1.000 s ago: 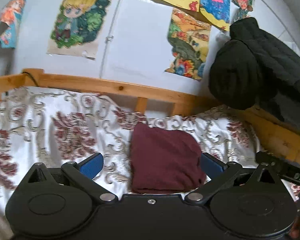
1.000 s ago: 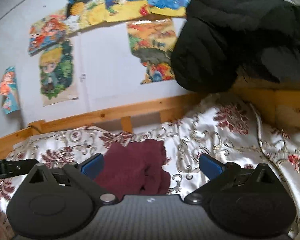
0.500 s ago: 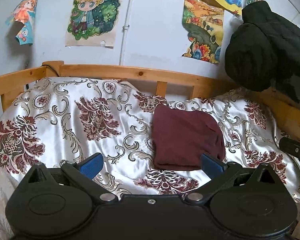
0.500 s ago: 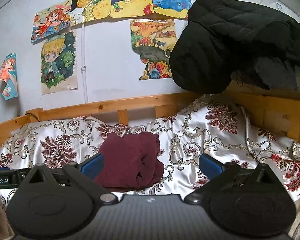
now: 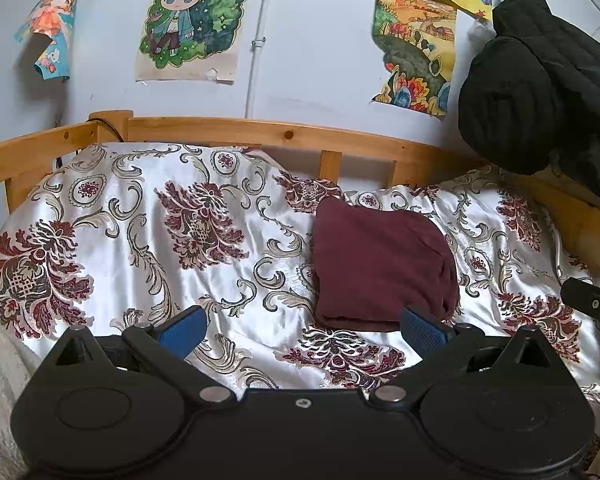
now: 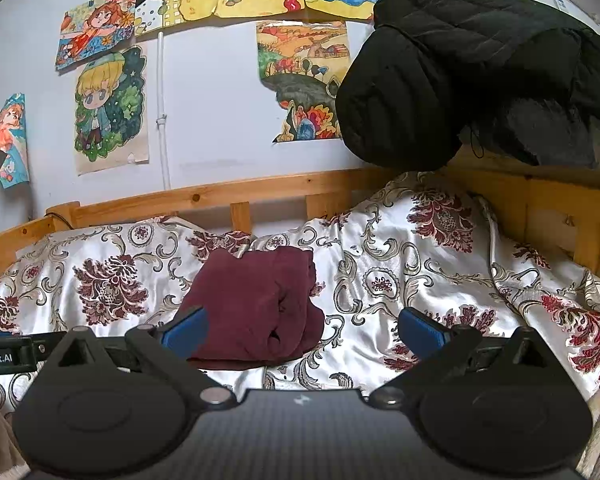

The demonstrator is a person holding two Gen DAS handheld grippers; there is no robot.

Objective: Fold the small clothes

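A dark maroon garment (image 5: 382, 268) lies folded into a compact block on the floral satin bedspread (image 5: 140, 240). It also shows in the right wrist view (image 6: 256, 308), with its layered edges facing right. My left gripper (image 5: 302, 330) is open and empty, held back from the garment, which lies ahead and to the right. My right gripper (image 6: 302, 330) is open and empty, with the garment ahead and to the left. Neither gripper touches the cloth.
A wooden bed rail (image 5: 260, 132) runs behind the bedspread, with a poster-covered wall above. A black padded jacket (image 6: 480, 72) hangs over the right end of the frame. The other gripper's body (image 5: 592, 304) shows at the right edge of the left wrist view.
Both grippers have pulled back and up from the folded garment, so more of the bedspread shows in front of it. The garment has stayed in place.
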